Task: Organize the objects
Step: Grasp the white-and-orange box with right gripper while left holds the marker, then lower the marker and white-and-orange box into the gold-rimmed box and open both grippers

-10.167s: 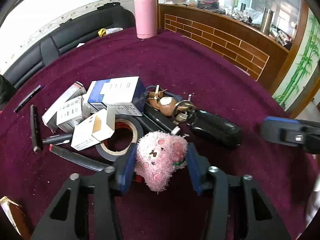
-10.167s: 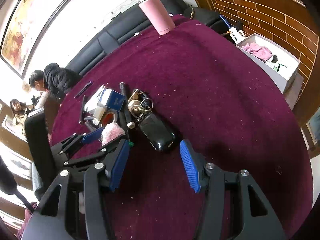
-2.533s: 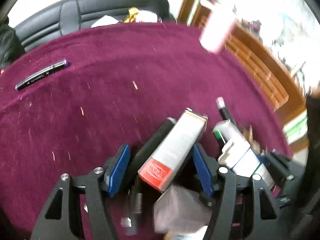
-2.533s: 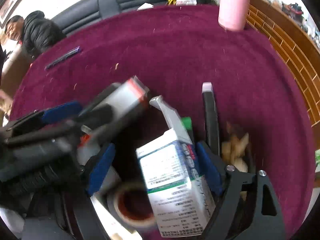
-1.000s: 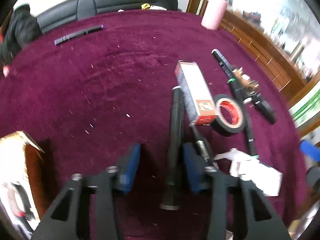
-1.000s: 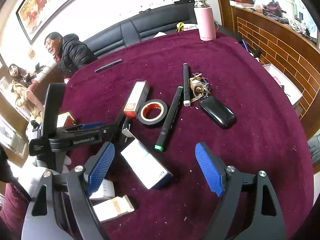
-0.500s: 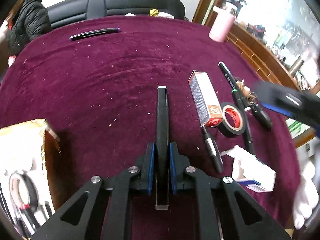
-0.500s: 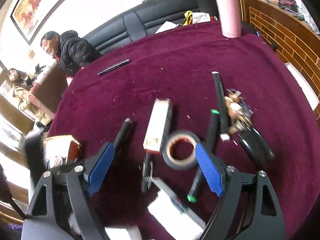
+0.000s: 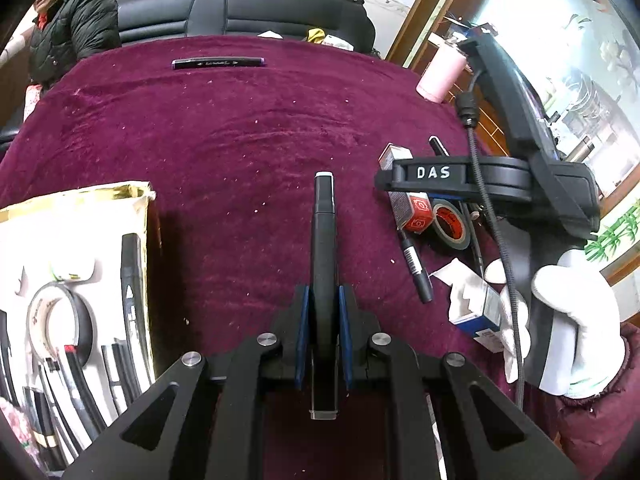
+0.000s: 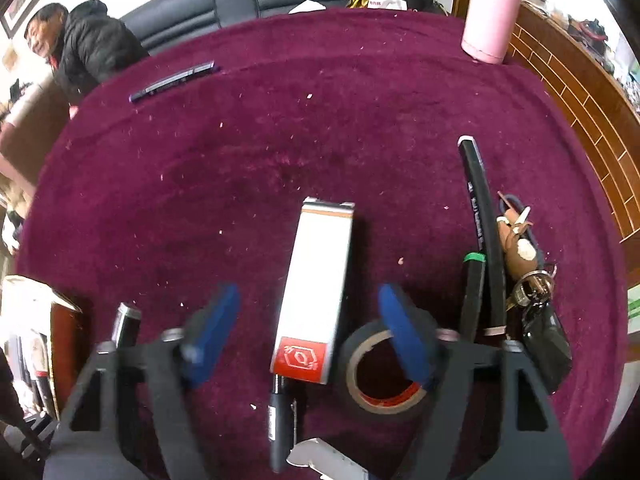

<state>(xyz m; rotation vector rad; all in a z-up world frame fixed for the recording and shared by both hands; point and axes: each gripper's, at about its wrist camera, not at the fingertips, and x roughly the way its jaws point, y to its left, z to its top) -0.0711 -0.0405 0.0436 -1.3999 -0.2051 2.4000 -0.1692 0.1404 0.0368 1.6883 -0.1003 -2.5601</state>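
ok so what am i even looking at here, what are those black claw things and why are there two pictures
Those are hand-held grippers, one per hand, each carrying a fisheye camera that looks along its jaws; hence two pictures. The left gripper is shut on a black marker. The right gripper, gripped by a white-gloved hand, has been closing its jaws around a white box with a red end, not yet pressing it. On the maroon tablecloth lie a tape roll, markers and keys. A sorting box sits left.

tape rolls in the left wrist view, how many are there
2: a black tape roll with a red core on the maroon cloth at right, and a white-faced tape roll inside the open cardboard box at left. The box may hide more.
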